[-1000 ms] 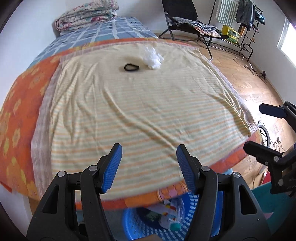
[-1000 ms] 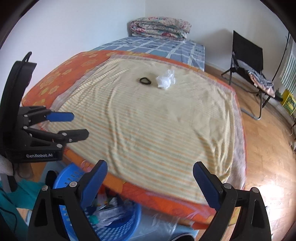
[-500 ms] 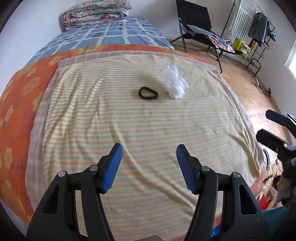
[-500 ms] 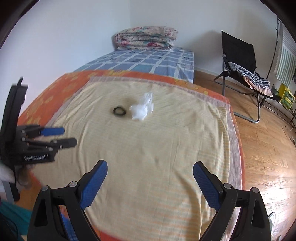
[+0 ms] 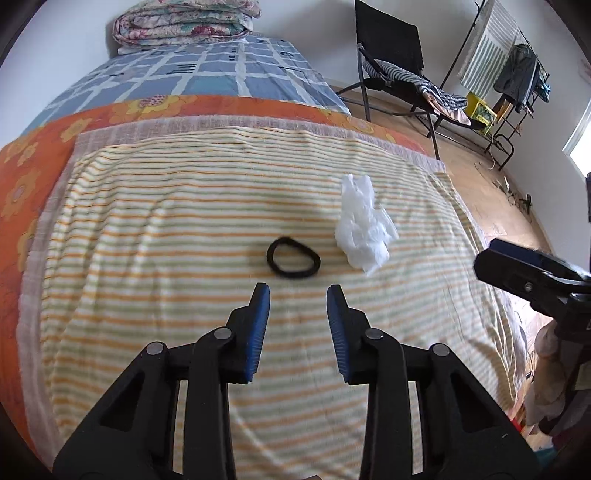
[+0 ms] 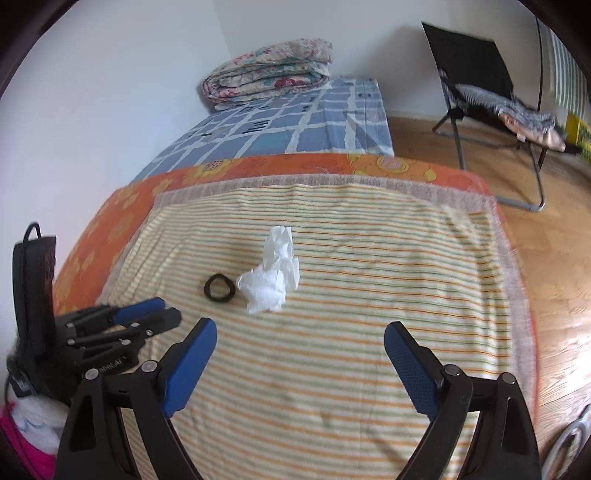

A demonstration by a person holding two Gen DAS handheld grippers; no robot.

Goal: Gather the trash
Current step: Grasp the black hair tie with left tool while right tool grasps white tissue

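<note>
A black hair tie [image 5: 293, 262] and a crumpled white tissue [image 5: 364, 225] lie side by side on the striped yellow sheet [image 5: 184, 229] that covers the bed. My left gripper [image 5: 297, 291] hovers just short of the hair tie, its jaws closing with nothing between them. In the right wrist view the hair tie [image 6: 219, 287] sits left of the tissue [image 6: 271, 280]. My right gripper [image 6: 301, 326] stands wide a little short of the tissue, jaws closing slightly and empty. The left gripper [image 6: 168, 311] shows at the left of that view.
A folded floral quilt [image 5: 184, 22] lies at the far end of the bed on a blue checked cover [image 5: 207, 74]. A black folding chair [image 5: 399, 62] with cloth on it and a clothes rack [image 5: 517, 81] stand on the wooden floor [image 6: 554, 258] to the right.
Both grippers have moved forward over the bed toward the hair tie and tissue. The blue basket has dropped out of view. The left jaws have narrowed.
</note>
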